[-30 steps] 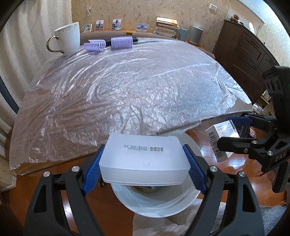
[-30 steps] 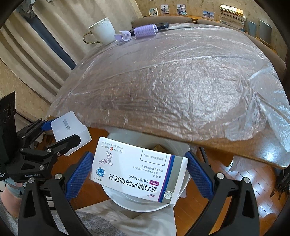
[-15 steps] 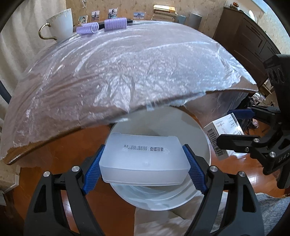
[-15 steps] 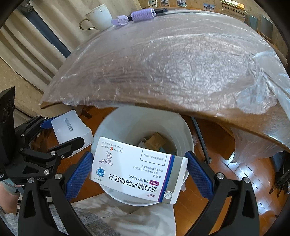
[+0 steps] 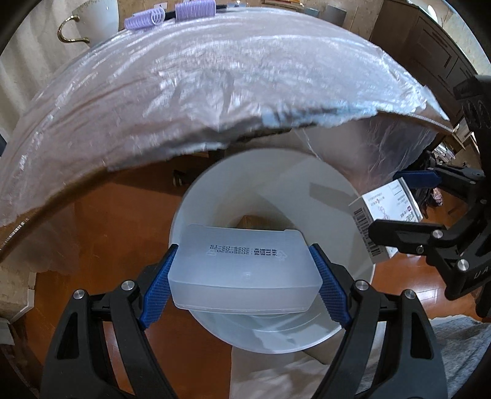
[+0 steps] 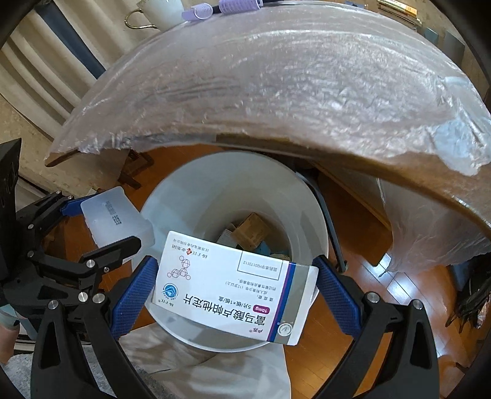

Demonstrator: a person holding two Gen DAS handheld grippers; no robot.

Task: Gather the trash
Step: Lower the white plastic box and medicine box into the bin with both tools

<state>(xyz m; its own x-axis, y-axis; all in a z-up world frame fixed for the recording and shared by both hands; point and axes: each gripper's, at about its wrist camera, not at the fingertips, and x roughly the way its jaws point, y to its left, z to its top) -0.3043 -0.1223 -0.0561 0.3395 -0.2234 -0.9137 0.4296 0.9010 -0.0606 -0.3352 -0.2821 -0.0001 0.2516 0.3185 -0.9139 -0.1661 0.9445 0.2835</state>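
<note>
My left gripper [image 5: 244, 276] is shut on a translucent white plastic box [image 5: 245, 267] and holds it over the mouth of a white trash bin [image 5: 346, 214] on the floor. My right gripper [image 6: 236, 288] is shut on a white medicine carton [image 6: 233, 285] with purple print, also above the bin [image 6: 196, 196]. The bin holds several pieces of trash [image 6: 250, 230] at its bottom. The left gripper and its box [image 6: 116, 218] show at the left of the right wrist view. The right gripper and its carton [image 5: 383, 211] show at the right of the left wrist view.
A table covered in clear plastic sheet [image 5: 214, 83] overhangs the bin from behind. On its far side stand a white mug [image 5: 98, 15] and purple hair rollers [image 5: 172, 12]. The floor is orange-brown wood [image 5: 107, 245]. A dark cabinet [image 5: 435, 36] stands at the back right.
Both grippers have dropped below the table edge and moved over the bin with their loads. The bin's inside is now in view.
</note>
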